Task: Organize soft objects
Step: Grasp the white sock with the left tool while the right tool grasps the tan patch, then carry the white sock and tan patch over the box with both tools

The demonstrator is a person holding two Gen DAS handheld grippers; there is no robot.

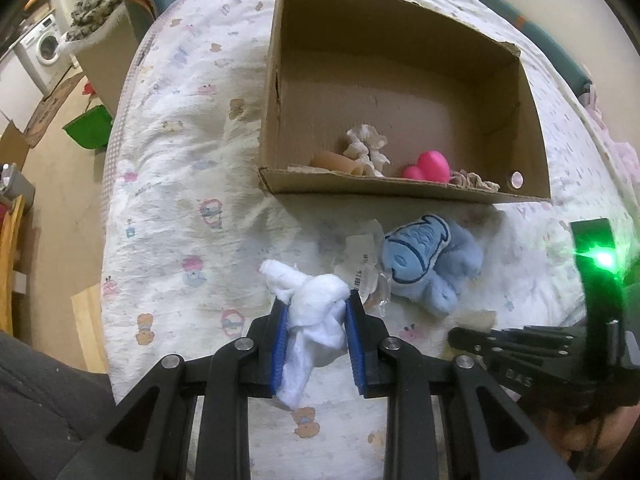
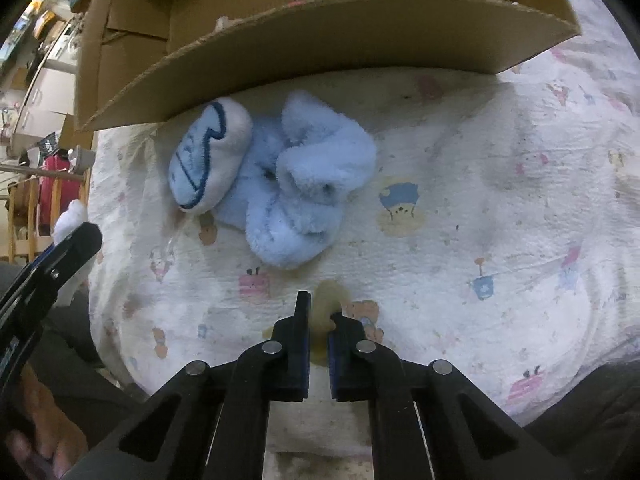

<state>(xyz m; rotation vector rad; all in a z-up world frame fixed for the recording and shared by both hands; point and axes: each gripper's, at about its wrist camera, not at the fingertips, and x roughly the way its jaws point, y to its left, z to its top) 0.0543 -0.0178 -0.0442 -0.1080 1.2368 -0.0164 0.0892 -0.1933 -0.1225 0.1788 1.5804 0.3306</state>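
My left gripper [image 1: 316, 304] is shut on a wad of white cloth [image 1: 320, 316], held a little above the patterned bed sheet [image 1: 180, 184]. A light blue plush toy [image 1: 424, 260] [image 2: 280, 176] lies on the sheet just in front of the open cardboard box [image 1: 392, 192] [image 2: 320, 52]. The box holds a cream scrunchie [image 1: 366, 146], a pink toy [image 1: 428, 166], a tan tube [image 1: 336, 162] and a beige scrunchie [image 1: 476, 180]. Down at the sheet below the plush, my right gripper [image 2: 320, 308] [image 1: 456, 336] is shut on a thin pale yellow ring [image 2: 328, 300].
A clear plastic wrapper with a label [image 1: 360, 268] lies left of the plush. The bed's edge drops to the floor on the left, where a green bin [image 1: 88, 128] and a washing machine [image 1: 44, 44] stand. A person's dark-clothed legs [image 1: 48, 408] border the near edge.
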